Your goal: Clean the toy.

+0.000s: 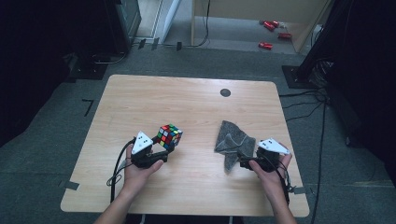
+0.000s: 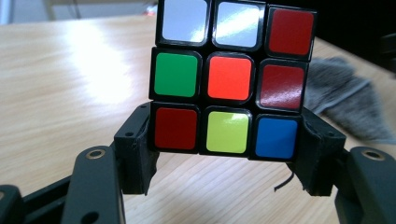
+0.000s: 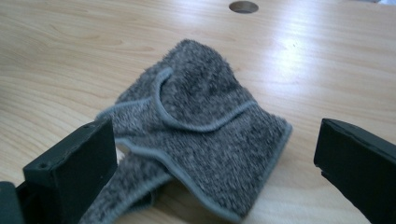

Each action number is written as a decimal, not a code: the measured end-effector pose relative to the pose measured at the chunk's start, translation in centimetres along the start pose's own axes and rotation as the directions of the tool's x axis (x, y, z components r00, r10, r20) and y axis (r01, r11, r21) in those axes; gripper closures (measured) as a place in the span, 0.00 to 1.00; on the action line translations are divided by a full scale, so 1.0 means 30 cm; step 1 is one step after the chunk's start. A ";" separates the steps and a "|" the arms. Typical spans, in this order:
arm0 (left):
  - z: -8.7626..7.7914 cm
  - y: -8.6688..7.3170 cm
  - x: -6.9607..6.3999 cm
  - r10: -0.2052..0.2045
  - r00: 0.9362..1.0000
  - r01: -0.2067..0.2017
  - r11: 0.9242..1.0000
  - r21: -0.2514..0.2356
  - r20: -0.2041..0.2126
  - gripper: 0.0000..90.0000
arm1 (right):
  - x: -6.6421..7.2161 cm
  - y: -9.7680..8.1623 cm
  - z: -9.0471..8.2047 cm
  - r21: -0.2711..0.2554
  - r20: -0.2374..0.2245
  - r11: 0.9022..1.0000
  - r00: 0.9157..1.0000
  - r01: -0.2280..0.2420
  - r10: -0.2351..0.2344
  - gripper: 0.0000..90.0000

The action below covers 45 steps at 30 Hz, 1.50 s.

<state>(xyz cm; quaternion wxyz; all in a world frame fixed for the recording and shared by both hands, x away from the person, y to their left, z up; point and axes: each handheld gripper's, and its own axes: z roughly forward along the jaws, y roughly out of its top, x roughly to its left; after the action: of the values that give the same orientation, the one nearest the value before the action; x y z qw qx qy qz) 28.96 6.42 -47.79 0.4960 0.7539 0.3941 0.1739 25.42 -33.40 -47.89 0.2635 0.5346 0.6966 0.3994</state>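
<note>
I count two grippers on my rig, one in each hand, and two things on the counter (image 1: 140, 93) that matter: one puzzle cube and one grey cloth.

My left gripper (image 1: 161, 150) has the puzzle cube (image 1: 169, 136) clamped between its jaws, which stand partly closed against the cube's two sides. In the left gripper view the cube (image 2: 231, 77) sits high between the jaws, gripped at its bottom row, and clear of the counter beneath it. I can count nine stickers on the face turned to the camera: two white and one red on top, a green, an orange and a red in the middle, a red, a yellow and a blue at the bottom. The cube is over the left half of the counter, toward my side.

My right gripper (image 1: 243, 161) has its jaws spread wide with nothing between the pads. The grey cloth (image 1: 233, 140) lies crumpled on the right half of the counter just ahead of those jaws. In the right gripper view the cloth (image 3: 205, 140) is folded over itself, with a pale stitched edge looping across the top. Both jaws stand off from its sides; whether the left one brushes the lower flap I cannot tell.

One dark round hole (image 1: 225, 92) marks the counter's far side. On the floor beyond I count four small red objects (image 1: 273, 32).
</note>
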 end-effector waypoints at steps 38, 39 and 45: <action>0.111 -0.049 0.035 0.018 0.991 0.010 0.978 0.207 -0.132 0.39 | -0.044 -0.116 -0.021 0.043 0.012 0.999 1.000 -0.022 0.021 0.00; 0.112 -0.050 0.037 0.014 0.992 0.013 0.979 0.205 -0.128 0.39 | -0.044 -0.117 -0.021 0.044 0.011 0.999 1.000 -0.021 0.020 0.00; 0.116 -0.055 0.047 0.001 0.993 0.021 0.982 0.187 -0.117 0.38 | -0.046 -0.120 -0.021 0.044 0.011 0.999 1.000 -0.022 0.022 0.00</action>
<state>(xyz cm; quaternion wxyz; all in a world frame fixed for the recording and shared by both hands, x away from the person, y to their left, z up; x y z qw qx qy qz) 31.43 5.70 -50.98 0.3995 0.7839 0.4410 0.1771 23.39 -35.28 -50.63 0.2508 0.5499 0.6979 0.3842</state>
